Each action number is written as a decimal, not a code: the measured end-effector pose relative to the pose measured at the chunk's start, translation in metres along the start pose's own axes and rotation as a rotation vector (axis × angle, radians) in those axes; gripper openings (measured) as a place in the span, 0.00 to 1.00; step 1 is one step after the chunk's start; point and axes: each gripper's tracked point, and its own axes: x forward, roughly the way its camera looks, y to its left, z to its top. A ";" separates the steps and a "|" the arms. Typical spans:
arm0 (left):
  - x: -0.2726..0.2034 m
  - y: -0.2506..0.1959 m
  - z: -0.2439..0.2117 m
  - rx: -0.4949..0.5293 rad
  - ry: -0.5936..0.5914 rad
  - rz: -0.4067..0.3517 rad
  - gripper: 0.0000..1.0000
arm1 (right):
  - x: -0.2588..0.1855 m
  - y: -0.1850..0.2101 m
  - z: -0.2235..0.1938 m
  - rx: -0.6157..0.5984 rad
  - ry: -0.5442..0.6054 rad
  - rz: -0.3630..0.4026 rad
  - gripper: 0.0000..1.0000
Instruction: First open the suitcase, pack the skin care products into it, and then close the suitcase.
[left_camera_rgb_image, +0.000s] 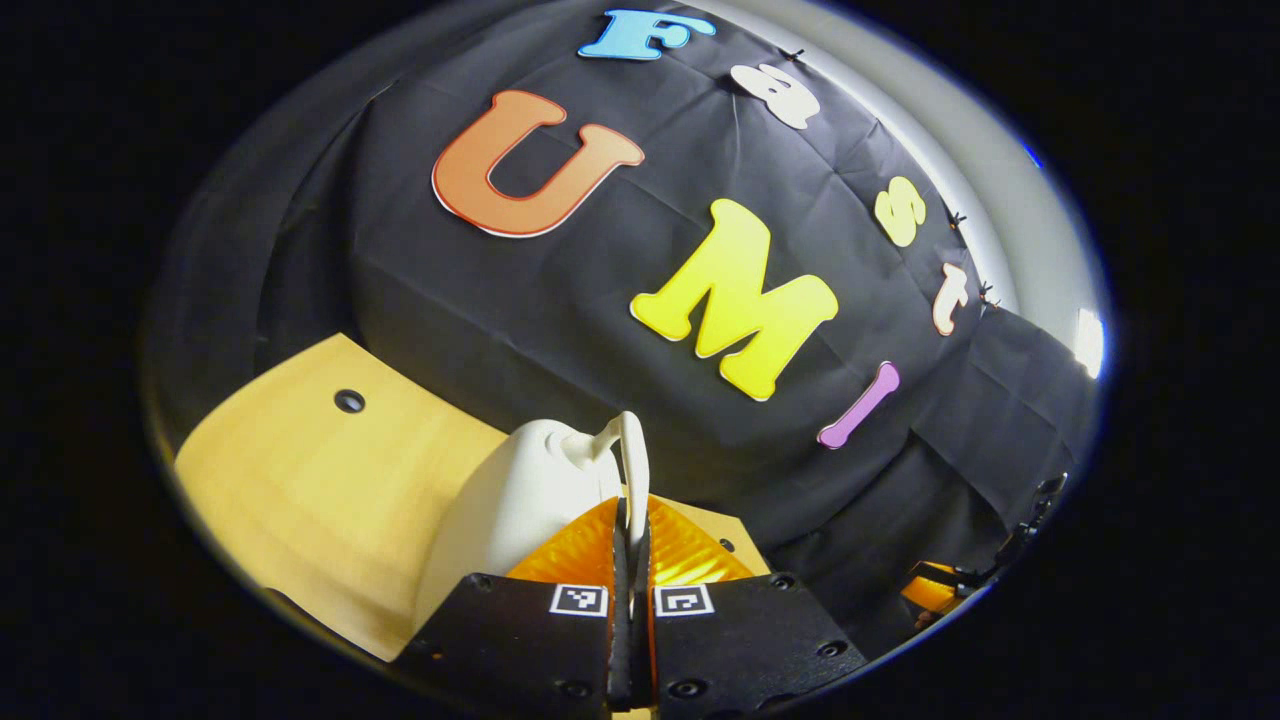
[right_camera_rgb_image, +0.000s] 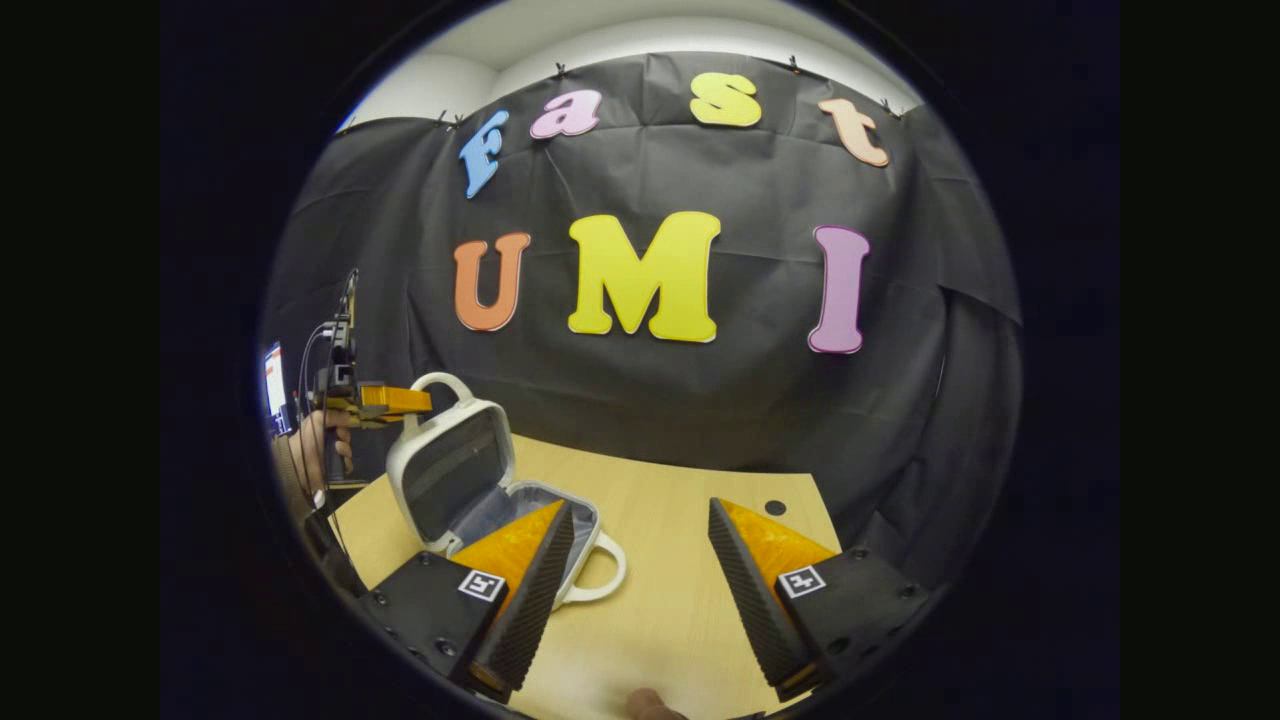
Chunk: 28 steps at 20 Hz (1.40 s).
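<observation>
Right gripper view: suitcase (right_camera_rgb_image: 480, 490) open at worktop (right_camera_rgb_image: 660, 560) far left, our left gripper (right_camera_rgb_image: 395, 400) at lid handle (right_camera_rgb_image: 445, 381). Left gripper view: fingers together, clamped on handle. Right gripper (right_camera_rgb_image: 640, 570) fingers apart, empty. Risk: thin handle slips, lid drops shut.

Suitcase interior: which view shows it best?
The right gripper view. The suitcase stands open on the table, with the lid's dark lining and the grey base compartment both visible. The left gripper view gives just the lid's white outer shell and its handle, which the left hand-held gripper pinches.
</observation>
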 end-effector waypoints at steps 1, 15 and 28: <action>0.003 -0.006 -0.007 -0.019 0.002 -0.007 0.04 | -0.002 -0.002 -0.001 -0.002 0.002 0.003 0.80; 0.090 -0.074 -0.156 0.197 0.284 0.083 0.04 | -0.018 -0.089 -0.023 0.089 0.024 -0.048 0.80; 0.107 -0.042 -0.272 0.620 0.523 0.325 0.04 | -0.015 -0.162 -0.069 0.186 0.113 -0.080 0.81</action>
